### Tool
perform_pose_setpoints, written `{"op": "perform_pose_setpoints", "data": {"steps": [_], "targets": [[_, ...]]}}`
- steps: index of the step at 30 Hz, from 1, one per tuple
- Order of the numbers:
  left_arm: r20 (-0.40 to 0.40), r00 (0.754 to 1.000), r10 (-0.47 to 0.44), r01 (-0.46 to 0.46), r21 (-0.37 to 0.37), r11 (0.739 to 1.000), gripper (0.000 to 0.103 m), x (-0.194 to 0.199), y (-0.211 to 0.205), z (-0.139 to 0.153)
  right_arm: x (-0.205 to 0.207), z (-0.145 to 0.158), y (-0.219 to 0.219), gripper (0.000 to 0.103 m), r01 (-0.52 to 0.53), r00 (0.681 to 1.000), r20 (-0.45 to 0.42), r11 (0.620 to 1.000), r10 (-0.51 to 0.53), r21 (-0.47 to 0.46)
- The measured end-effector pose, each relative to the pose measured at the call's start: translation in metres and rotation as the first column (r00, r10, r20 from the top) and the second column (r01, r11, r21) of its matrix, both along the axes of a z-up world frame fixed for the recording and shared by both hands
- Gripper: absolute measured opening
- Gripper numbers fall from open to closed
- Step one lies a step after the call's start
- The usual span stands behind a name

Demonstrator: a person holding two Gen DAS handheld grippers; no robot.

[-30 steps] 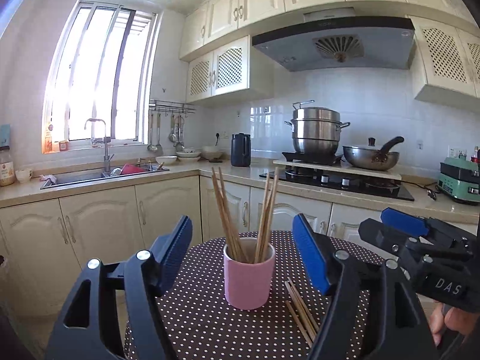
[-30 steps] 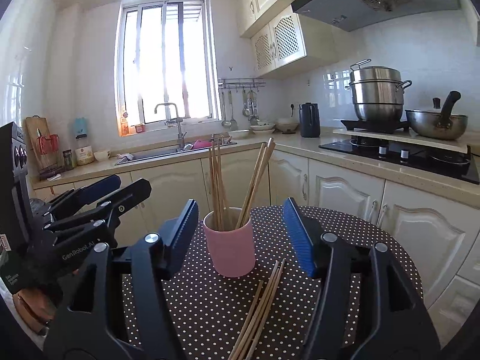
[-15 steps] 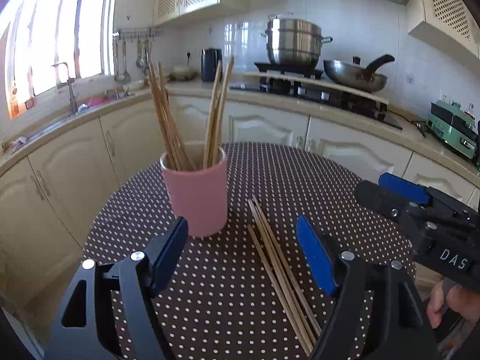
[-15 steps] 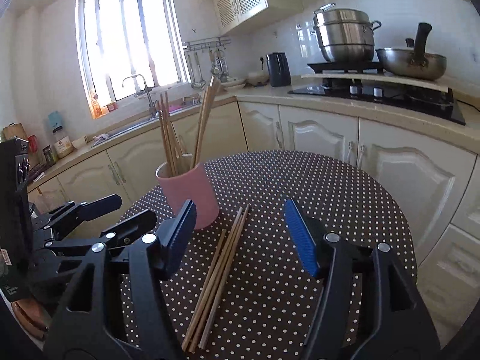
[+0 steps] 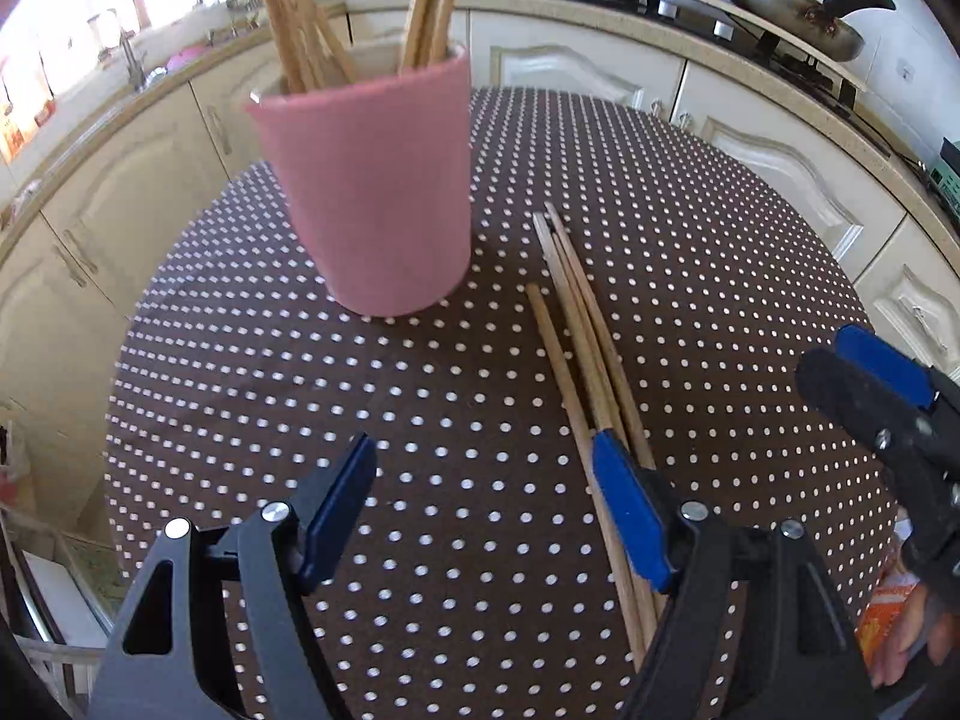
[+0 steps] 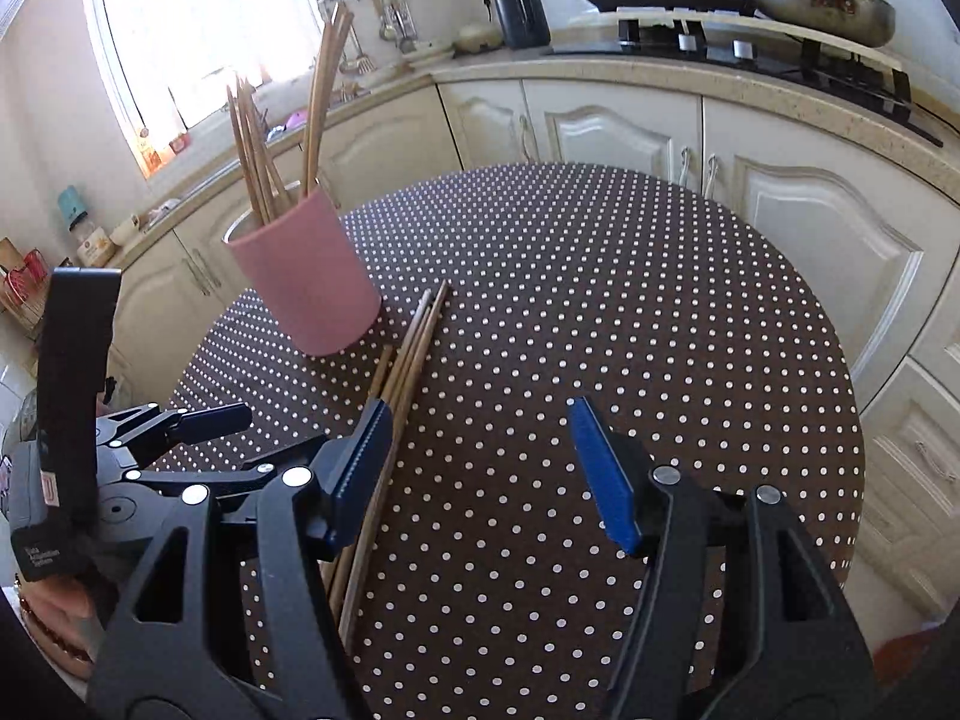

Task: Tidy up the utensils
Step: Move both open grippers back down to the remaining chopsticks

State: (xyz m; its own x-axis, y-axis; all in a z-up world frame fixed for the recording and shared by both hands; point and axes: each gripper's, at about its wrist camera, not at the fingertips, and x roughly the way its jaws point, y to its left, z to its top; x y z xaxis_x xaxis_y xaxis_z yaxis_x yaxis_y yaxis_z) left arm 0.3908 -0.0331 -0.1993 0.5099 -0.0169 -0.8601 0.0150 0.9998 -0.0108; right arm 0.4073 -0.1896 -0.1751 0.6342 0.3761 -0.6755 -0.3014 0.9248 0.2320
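A pink cup (image 5: pixel 372 192) (image 6: pixel 306 282) stands on the round dotted table (image 5: pixel 720 276) (image 6: pixel 600 270) with several wooden chopsticks (image 5: pixel 288 12) (image 6: pixel 258 144) upright in it. Several loose chopsticks (image 5: pixel 576 330) (image 6: pixel 414 336) lie in a bundle just right of the cup. My left gripper (image 5: pixel 483 444) (image 6: pixel 270 435) hangs open above the table, and the bundle runs under its right finger. My right gripper (image 6: pixel 480 411) (image 5: pixel 852 363) is also open and empty, with the bundle passing under its left finger. Neither gripper touches the chopsticks.
Cream cabinets and a counter curve round behind the table. A wok (image 5: pixel 780 6) sits on the stove and a black kettle (image 6: pixel 521 6) beside it. A person's hand (image 5: pixel 912 642) and an orange packet (image 5: pixel 882 606) show at the table's right edge.
Both grippers have tipped downward and sunk toward the table, so the cup and loose chopsticks fill more of each view. The jaws have stayed open and nothing was taken hold of.
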Motion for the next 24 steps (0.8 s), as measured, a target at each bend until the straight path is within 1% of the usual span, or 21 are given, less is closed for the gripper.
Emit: {"op": "perform_pose_setpoints", "data": {"steps": [3,10,15,16,17,18,19,20,21,22,23,24], "targets": [[-0.026,1.0,0.004,-0.003,0.037,0.999,0.073,0.007,-0.005,-0.009,0.004,-0.003,0.0,0.062,-0.002,1.0,-0.016,1.0,0.002,-0.007],[-0.04,0.999,0.005,-0.005,0.011,1.0,0.073,0.024,-0.011,-0.009,0.008,-0.003,0.002,0.062,-0.004,1.0,-0.026,1.0,0.004,-0.022],[-0.04,0.999,-0.001,0.002,0.036,0.999,0.073,0.03,-0.022,-0.009,0.012,-0.002,0.002,0.062,-0.005,0.999,-0.039,0.999,0.003,-0.039],[-0.041,0.999,-0.002,0.004,0.04,0.999,0.073,0.032,-0.029,-0.012,0.013,-0.002,0.002,0.062,-0.006,0.999,-0.045,0.999,0.004,-0.04],[-0.063,0.998,-0.001,0.004,0.048,0.999,0.073,0.033,-0.033,-0.014,0.014,-0.003,0.002,0.062,-0.008,0.999,-0.051,0.999,0.006,-0.041],[-0.074,0.997,-0.009,0.013,0.05,0.999,0.069,0.033,-0.036,-0.015,0.014,-0.002,0.003,0.062,-0.008,0.999,-0.052,0.999,0.006,-0.043],[-0.074,0.997,-0.016,0.02,0.055,0.998,0.067,0.031,-0.036,-0.016,0.015,-0.003,0.003,0.062,-0.01,0.998,-0.056,0.999,0.007,-0.048],[-0.069,0.997,-0.031,0.036,0.068,0.997,0.063,0.03,-0.04,-0.015,0.016,-0.003,0.004,0.062,-0.013,0.998,-0.065,0.998,0.01,-0.055],[-0.07,0.997,-0.041,0.046,0.071,0.996,0.055,0.027,-0.045,-0.016,0.017,-0.003,0.005,0.062,-0.016,0.997,-0.073,0.998,0.011,-0.061],[-0.077,0.995,-0.058,0.062,0.055,0.997,0.05,0.028,-0.046,-0.015,0.018,-0.003,0.006,0.062,-0.021,0.997,-0.08,0.998,0.015,-0.067],[-0.084,0.994,-0.069,0.072,0.04,0.997,0.04,0.028,-0.047,-0.015,0.019,-0.003,0.007,0.062,-0.029,0.996,-0.089,0.997,0.022,-0.076],[-0.088,0.993,-0.077,0.081,0.04,0.996,0.033,0.028,-0.047,-0.014,0.02,-0.004,0.009,0.062,-0.04,0.994,-0.103,0.995,0.03,-0.087]]}}
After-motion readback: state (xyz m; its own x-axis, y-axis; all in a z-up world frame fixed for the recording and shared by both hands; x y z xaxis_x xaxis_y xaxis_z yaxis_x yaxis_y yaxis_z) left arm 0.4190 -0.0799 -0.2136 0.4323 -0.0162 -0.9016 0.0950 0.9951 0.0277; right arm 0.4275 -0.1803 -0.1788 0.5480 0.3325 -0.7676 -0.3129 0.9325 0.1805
